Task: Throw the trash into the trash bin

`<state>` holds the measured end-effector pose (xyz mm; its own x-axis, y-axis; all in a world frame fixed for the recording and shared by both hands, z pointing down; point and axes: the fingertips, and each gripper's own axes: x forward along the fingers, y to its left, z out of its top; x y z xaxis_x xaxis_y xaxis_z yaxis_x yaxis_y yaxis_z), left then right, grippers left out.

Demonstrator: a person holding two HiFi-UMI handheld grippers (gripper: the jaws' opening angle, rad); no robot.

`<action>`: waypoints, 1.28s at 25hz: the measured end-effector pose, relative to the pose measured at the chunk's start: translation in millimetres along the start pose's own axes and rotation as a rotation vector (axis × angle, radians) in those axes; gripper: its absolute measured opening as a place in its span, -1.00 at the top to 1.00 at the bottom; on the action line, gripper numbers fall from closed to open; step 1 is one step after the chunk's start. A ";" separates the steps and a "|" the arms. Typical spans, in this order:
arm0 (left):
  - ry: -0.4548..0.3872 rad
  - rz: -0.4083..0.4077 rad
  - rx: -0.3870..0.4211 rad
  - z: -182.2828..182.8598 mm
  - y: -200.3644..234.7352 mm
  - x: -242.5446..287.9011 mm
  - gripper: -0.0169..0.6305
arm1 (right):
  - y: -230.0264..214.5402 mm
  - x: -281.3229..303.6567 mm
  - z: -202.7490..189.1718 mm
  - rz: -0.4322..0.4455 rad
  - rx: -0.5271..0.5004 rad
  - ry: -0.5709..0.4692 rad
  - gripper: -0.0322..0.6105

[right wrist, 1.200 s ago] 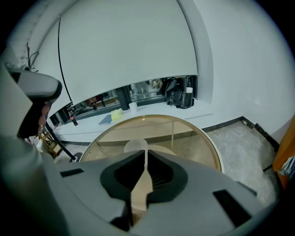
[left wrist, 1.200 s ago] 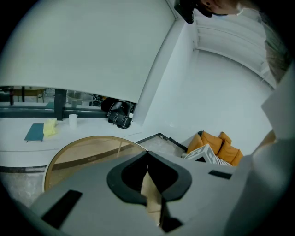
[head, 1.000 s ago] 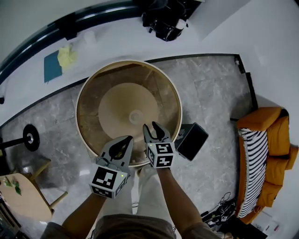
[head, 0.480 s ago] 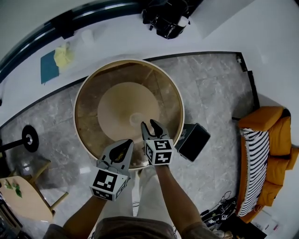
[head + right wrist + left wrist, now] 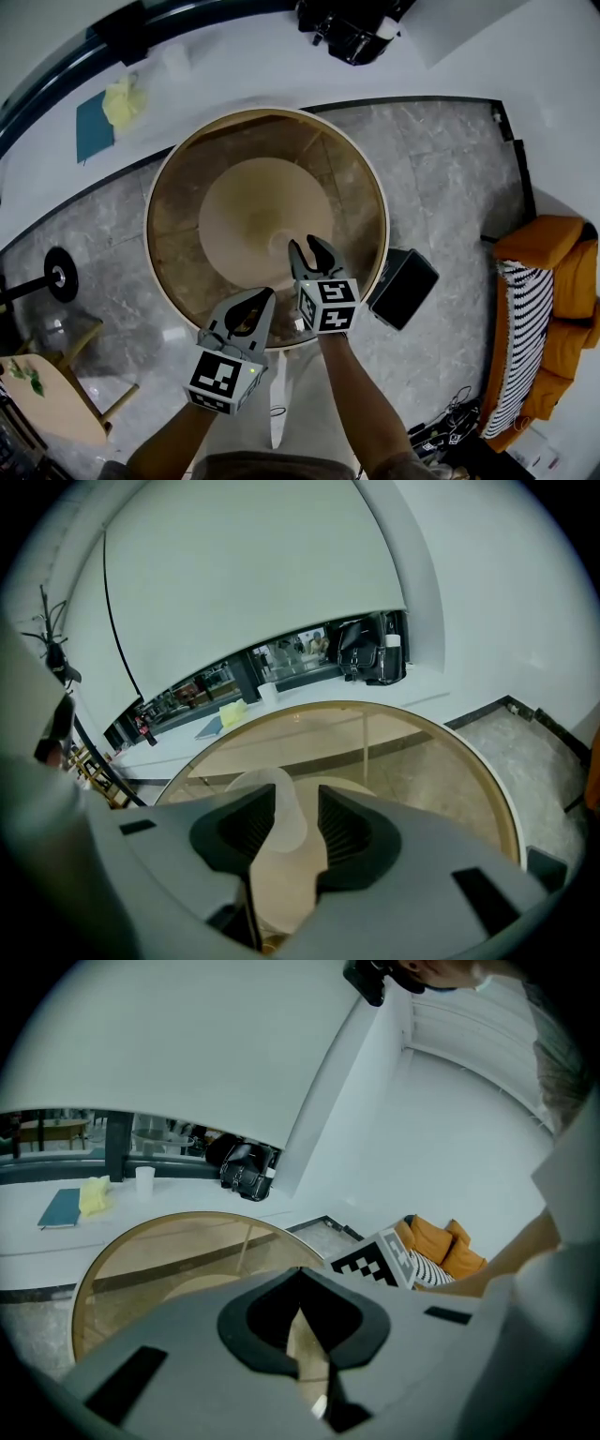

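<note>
A clear plastic cup [image 5: 280, 246] stands upright near the middle of a round glass table [image 5: 161, 192]. My right gripper [image 5: 308, 247] hovers just to the right of the cup with its jaws open. In the right gripper view the cup [image 5: 278, 810] shows through the gap of the right gripper [image 5: 296, 801], a little ahead, its left side hidden by the left jaw. Over the table's near edge my left gripper [image 5: 251, 297] has its tips together and nothing in it; the left gripper [image 5: 300, 1273] looks across the tabletop. A black bin [image 5: 404, 287] sits on the floor right of the table.
An orange sofa [image 5: 553, 309] with a striped cushion stands at the right. A white ledge [image 5: 234, 66] behind the table carries a blue book [image 5: 90, 127], a yellow cloth [image 5: 122, 101] and a black bag [image 5: 352, 23]. A small wooden side table [image 5: 42, 398] is at the lower left.
Both grippers have sunk toward the tabletop. The right gripper has come closer to the cup, its jaws as wide as before. The cup has not moved.
</note>
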<state>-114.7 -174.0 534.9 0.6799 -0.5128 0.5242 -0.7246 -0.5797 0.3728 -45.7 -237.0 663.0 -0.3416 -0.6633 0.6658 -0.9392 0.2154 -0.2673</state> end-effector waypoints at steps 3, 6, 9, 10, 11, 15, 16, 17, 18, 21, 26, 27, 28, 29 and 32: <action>0.004 0.006 -0.010 -3.2 2.2 1.8 0.89 | 2.3 1.9 0.6 0.014 0.001 -0.004 0.45; 0.007 0.016 -0.023 -5.0 2.3 2.7 0.89 | 4.4 0.7 -1.3 0.023 0.002 0.003 0.52; 0.007 0.015 -0.022 -5.3 -0.3 4.9 0.89 | 2.9 -0.4 -2.8 0.021 0.001 0.004 0.60; 0.008 0.014 -0.021 -5.4 -1.2 5.9 0.89 | 1.1 -0.5 -3.3 0.013 -0.002 0.007 0.64; 0.008 0.012 -0.020 -5.5 -2.1 6.8 0.89 | -1.4 -0.8 -4.2 0.002 -0.005 0.010 0.69; 0.010 0.008 -0.012 -7.7 -7.2 10.1 0.89 | -10.1 -5.6 -7.6 -0.022 -0.005 0.010 0.77; 0.011 0.006 -0.011 -8.1 -8.5 10.9 0.89 | -11.5 -7.4 -7.5 -0.024 -0.004 0.005 0.77; 0.011 0.005 -0.010 -8.1 -9.8 11.7 0.89 | -12.9 -9.1 -7.2 -0.026 -0.002 0.000 0.78; 0.010 0.005 -0.010 -8.0 -11.1 12.5 0.89 | -14.5 -10.7 -6.9 -0.028 0.002 -0.004 0.78; 0.010 0.003 -0.006 -8.2 -17.4 15.4 0.89 | -19.7 -17.1 -6.2 -0.032 0.017 -0.013 0.78; 0.022 -0.025 0.013 -8.7 -36.6 23.7 0.89 | -33.3 -32.6 -1.5 -0.040 0.030 -0.043 0.78; 0.025 -0.031 0.017 -9.1 -41.4 26.1 0.89 | -38.3 -36.4 -1.6 -0.046 0.034 -0.048 0.78; 0.028 -0.040 0.023 -9.5 -47.0 28.9 0.89 | -44.3 -40.7 -1.8 -0.054 0.040 -0.053 0.78; 0.034 -0.052 0.031 -9.8 -53.5 32.1 0.89 | -50.9 -45.7 -2.3 -0.064 0.046 -0.059 0.78; 0.054 -0.093 0.055 -11.7 -77.1 43.6 0.89 | -74.0 -64.8 -5.7 -0.097 0.067 -0.076 0.78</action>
<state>-30.6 -144.3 538.0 0.7358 -0.4209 0.5304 -0.6502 -0.6581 0.3798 45.8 -205.9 643.7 -0.2431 -0.7318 0.6368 -0.9626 0.1009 -0.2515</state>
